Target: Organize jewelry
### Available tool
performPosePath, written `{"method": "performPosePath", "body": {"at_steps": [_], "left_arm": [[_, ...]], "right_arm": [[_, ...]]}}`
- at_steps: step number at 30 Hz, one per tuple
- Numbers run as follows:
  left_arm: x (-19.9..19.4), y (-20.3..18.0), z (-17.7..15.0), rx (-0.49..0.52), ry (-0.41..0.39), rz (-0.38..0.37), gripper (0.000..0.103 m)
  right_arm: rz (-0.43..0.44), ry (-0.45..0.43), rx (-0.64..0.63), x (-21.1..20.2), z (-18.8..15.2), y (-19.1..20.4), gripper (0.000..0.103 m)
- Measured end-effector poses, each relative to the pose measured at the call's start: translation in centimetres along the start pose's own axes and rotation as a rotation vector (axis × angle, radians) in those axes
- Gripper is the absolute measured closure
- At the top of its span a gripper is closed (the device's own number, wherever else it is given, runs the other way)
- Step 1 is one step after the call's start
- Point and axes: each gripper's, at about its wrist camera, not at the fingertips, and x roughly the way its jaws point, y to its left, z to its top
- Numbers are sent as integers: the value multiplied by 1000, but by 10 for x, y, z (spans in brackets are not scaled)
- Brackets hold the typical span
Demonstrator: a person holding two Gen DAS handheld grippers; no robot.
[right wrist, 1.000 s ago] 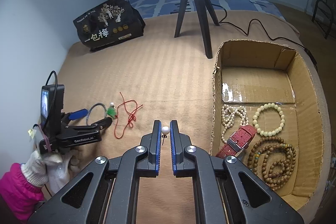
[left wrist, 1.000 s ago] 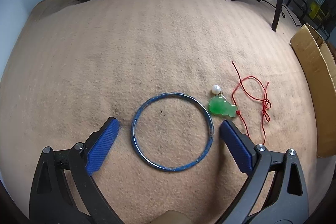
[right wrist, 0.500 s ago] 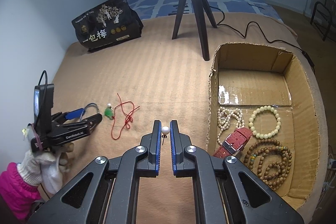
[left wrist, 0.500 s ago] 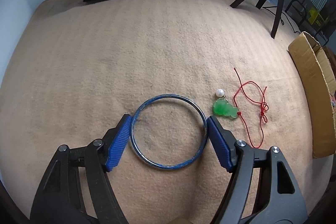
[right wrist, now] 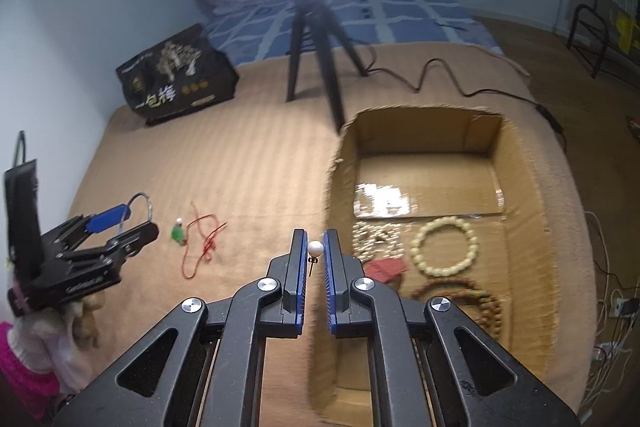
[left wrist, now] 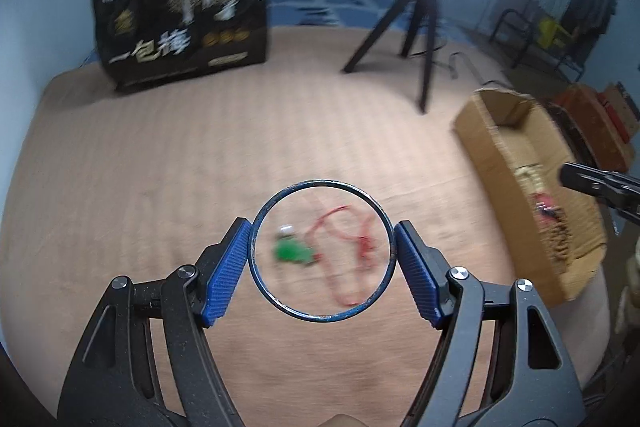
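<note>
One blue bangle [left wrist: 322, 251] hangs clamped across its width in the left hand-held gripper [left wrist: 322, 251], above the bed. Right hand-held gripper [right wrist: 315, 251] pinches a pearl earring [right wrist: 315, 249], post pointing down. Beside it, the cardboard box [right wrist: 532, 211] holds bead bracelets [right wrist: 444, 247] and a red strap [right wrist: 386, 269]. Behind stands a black bag [right wrist: 176, 83] printed "一包梅".

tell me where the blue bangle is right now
The blue bangle is clamped between the left tool's blue pads, lifted off the tan blanket above the green pendant, left of the cardboard box.
</note>
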Motion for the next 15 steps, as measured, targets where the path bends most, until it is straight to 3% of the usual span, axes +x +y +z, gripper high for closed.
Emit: {"method": "performPosePath", "body": {"at_steps": [15], "left_arm": [[1, -101, 29, 95, -57, -137, 29]], "right_arm": [[-153, -77, 64, -23, 9, -61, 96]]}}
